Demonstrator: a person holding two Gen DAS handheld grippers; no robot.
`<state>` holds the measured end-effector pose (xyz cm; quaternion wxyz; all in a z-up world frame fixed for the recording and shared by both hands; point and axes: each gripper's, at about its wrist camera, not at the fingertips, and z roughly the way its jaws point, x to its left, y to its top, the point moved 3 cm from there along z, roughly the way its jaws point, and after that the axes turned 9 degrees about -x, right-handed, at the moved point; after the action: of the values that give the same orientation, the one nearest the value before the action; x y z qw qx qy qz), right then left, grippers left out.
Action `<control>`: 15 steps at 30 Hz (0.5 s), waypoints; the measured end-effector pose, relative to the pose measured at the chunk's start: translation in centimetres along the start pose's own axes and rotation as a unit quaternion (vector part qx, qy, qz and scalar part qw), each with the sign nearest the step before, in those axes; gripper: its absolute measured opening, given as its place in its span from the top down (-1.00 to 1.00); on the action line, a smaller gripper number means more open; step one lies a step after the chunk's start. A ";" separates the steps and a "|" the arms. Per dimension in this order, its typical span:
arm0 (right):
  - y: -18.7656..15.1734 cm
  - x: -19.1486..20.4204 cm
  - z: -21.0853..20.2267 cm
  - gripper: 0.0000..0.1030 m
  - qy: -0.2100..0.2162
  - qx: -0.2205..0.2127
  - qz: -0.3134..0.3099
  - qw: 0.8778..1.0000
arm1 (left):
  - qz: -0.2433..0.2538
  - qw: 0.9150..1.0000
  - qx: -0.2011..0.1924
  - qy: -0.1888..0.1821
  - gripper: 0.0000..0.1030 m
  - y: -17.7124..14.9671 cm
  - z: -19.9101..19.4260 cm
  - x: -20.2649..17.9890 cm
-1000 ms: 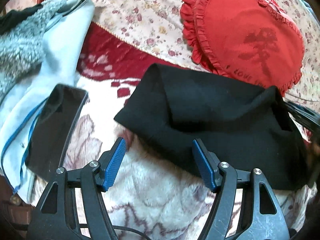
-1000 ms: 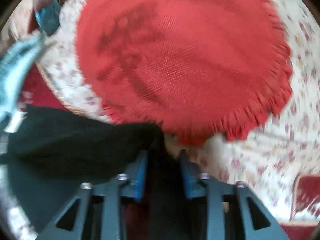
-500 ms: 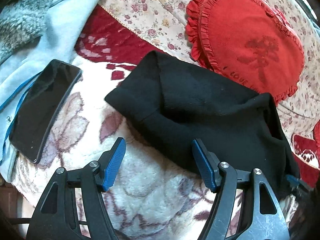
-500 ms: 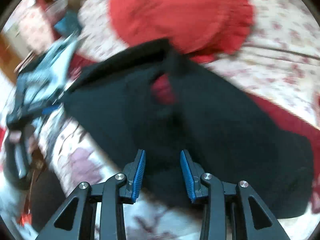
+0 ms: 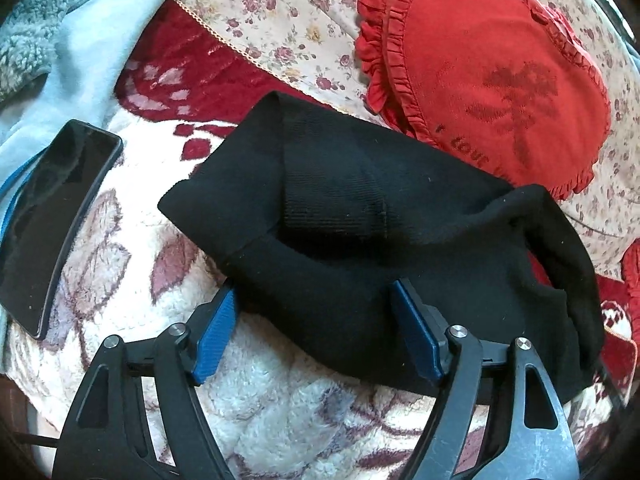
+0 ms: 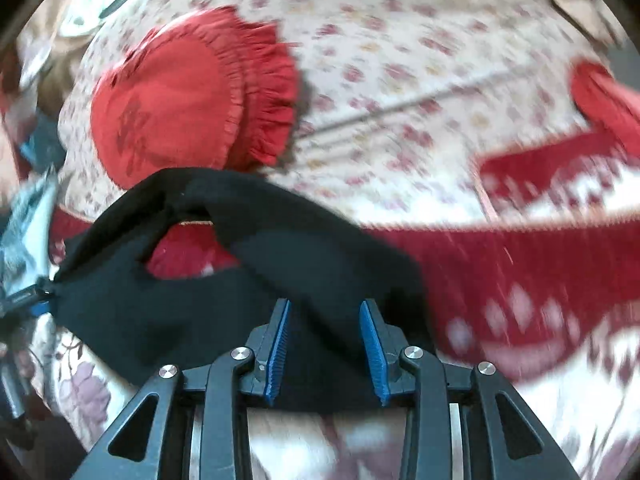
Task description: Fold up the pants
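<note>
A: Which step, and where are the pants?

B: Mid-fold. The black pants [image 5: 360, 248] lie bunched on the fleece blanket [image 5: 280, 420], just below the red heart cushion [image 5: 492, 76]. My left gripper [image 5: 316, 332] has just been opening; jaws wide, straddling the near edge, pads not pressing.

A: And the right?

B: My right gripper [image 6: 324, 348] stands half-open with cloth between the 2 pads; whether it pinches, I cannot tell. Next, I judge: close the left on the hem, flatten the hump
</note>
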<state>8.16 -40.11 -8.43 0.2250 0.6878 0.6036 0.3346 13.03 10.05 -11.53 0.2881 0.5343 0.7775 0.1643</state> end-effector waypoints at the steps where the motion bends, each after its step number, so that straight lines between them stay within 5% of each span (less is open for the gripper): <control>1: -0.8 -0.7 -0.7 0.29 -0.008 -0.003 0.009 1.000 | -0.001 1.000 0.001 -0.001 -0.48 0.1 0.0 0.0; 4: -2.3 -2.8 -1.5 -0.04 -0.025 -0.014 0.057 0.998 | -0.005 1.000 -0.001 -0.005 -0.48 0.2 0.2 -0.2; 6: -3.0 -3.4 -0.6 -0.08 -0.012 0.003 0.086 0.996 | -0.001 1.000 -0.008 -0.006 -0.46 0.2 0.2 -0.5; 9: -3.6 -3.3 1.3 -0.13 0.017 0.010 0.111 0.994 | 0.004 1.000 -0.020 -0.018 0.01 0.1 0.0 -0.9; 11: -3.2 -3.2 1.5 0.00 0.018 -0.009 0.116 0.993 | -0.001 0.999 -0.019 -0.035 0.47 0.2 -0.2 -1.2; 13: -2.6 -3.1 1.1 0.68 0.011 -0.019 0.110 0.994 | 0.000 0.999 -0.024 -0.032 0.74 0.4 -0.7 -1.3; 15: -2.2 -3.2 0.2 0.84 0.040 -0.031 0.121 0.991 | 0.003 0.999 -0.029 -0.034 0.77 0.5 -1.3 -1.3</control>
<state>6.67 -42.89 -10.76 0.1797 0.7345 0.5142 0.4047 12.92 9.12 -9.83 0.3287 0.5336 0.7606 0.1692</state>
